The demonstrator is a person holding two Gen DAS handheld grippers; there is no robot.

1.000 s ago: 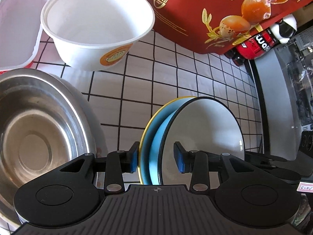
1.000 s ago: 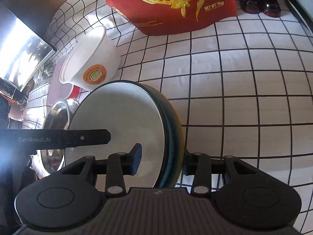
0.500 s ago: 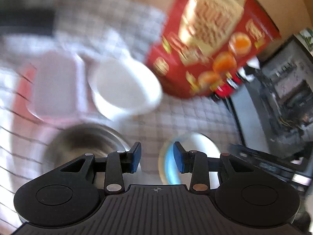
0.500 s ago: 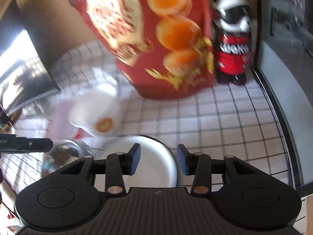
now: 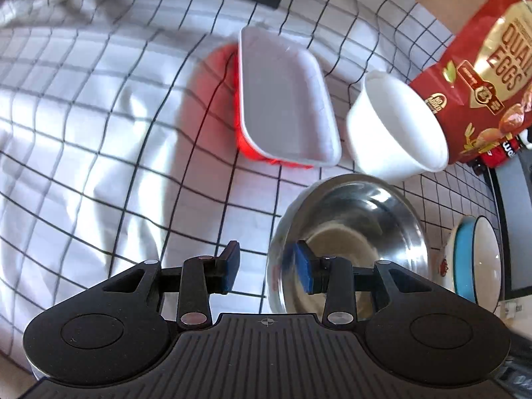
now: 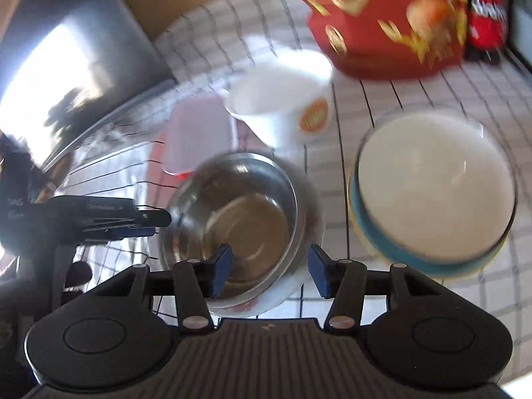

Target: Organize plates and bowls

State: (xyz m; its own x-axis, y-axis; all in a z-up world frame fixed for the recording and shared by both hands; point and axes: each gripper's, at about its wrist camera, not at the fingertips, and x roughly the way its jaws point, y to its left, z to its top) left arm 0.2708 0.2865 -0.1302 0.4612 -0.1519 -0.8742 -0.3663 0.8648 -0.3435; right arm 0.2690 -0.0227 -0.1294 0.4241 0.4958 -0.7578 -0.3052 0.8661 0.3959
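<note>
A steel bowl sits on a white plate with a red mark on the checked cloth; the bowl also shows in the right wrist view. A stack of plates, white on blue on yellow, lies flat to its right, seen at the right edge in the left wrist view. My left gripper is open and empty above the bowl's left rim. My right gripper is open and empty above the bowl's near rim. The left gripper also appears in the right wrist view.
A white paper bowl and a white tray on a red base lie behind the steel bowl. A red quail-egg bag and a red bottle stand at the back. A dark appliance is at the left.
Both grippers have let go of the plate stack, which now lies flat, and have pulled up and back. Both views have swung left toward the steel bowl.
</note>
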